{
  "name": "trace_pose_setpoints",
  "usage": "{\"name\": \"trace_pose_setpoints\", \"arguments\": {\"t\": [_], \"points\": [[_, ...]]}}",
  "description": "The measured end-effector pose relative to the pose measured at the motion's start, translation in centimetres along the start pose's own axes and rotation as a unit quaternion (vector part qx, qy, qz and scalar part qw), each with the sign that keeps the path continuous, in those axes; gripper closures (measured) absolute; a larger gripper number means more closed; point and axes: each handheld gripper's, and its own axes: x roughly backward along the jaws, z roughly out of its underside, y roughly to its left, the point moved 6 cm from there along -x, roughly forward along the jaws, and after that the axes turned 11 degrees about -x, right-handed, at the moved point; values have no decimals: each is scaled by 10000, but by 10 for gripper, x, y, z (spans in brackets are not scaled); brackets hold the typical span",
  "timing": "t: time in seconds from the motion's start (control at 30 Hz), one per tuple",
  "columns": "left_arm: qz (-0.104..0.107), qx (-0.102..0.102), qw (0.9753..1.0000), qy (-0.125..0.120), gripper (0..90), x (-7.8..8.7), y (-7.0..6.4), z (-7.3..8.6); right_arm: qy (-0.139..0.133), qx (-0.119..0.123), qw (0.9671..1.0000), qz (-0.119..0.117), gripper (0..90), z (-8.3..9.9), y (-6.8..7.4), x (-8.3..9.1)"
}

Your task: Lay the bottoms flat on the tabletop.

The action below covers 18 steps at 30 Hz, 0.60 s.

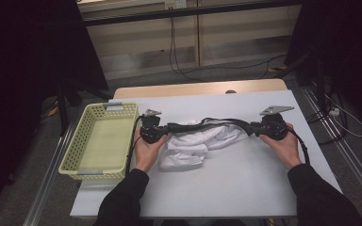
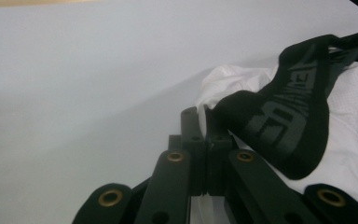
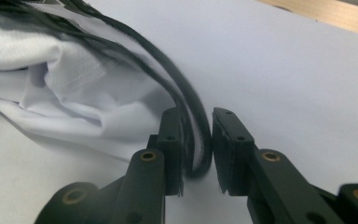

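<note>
Garment: one white piece [image 1: 195, 141], black waistband [image 1: 207, 124], mid-table between both grippers.
Left gripper [image 2: 204, 122]: jaws pressed together, pinching the waistband end.
Right gripper [image 3: 196, 135]: jaws slightly apart, waistband loop between them.
Basket: one, yellow [image 1: 82, 136], left of garment.

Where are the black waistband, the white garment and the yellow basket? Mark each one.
black waistband [image 2: 279, 126]: left gripper view, the lettered band.
white garment [image 1: 188, 143]: high view, its bunched middle.
yellow basket [image 1: 70, 150]: high view, its left perforated wall.
</note>
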Motion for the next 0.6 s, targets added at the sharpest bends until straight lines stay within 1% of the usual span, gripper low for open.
{"name": "trace_pose_setpoints", "arguments": {"t": [0.07, 0.13, 0.27, 0.33, 0.37, 0.4, 0.43, 0.5, 0.53, 0.6], "points": [[44, -9, 10000, -11, 899, -1, 0, 1, 12, -32, 10000, -39, 697, 3, -2, 0], [10, 29, 10000, 25, 898, -3, 1, 3, 77, -86, 9999, -61, 687, 5, -2, -3], [-5, 53, 10000, 30, 898, -3, 2, 4, 234, -32, 9997, -90, 655, 9, 0, -9], [6, 89, 10000, 31, 899, -4, 3, 5, 255, -32, 9996, -96, 663, 11, 1, -9], [22, 125, 9999, -1, 898, -4, 4, 5, 218, -33, 9997, -108, 666, 11, 0, -9], [23, 161, 9999, -21, 898, -5, 5, 5, 210, -60, 9997, -103, 688, 11, 0, -9], [7, 165, 9999, -9, 898, -5, 6, 5, 219, -98, 9996, -171, 718, 12, -1, -9], [20, 204, 9997, -90, 898, -4, 5, 2, 209, -104, 9996, -154, 792, 12, -1, -9], [17, 198, 9997, -119, 898, -3, 5, 0, 135, -143, 9997, -168, 820, 10, -2, -8], [-5, 210, 9997, -148, 898, -2, 6, -6, -149, -319, 9991, -218, 844, 2, -5, -3]]}}
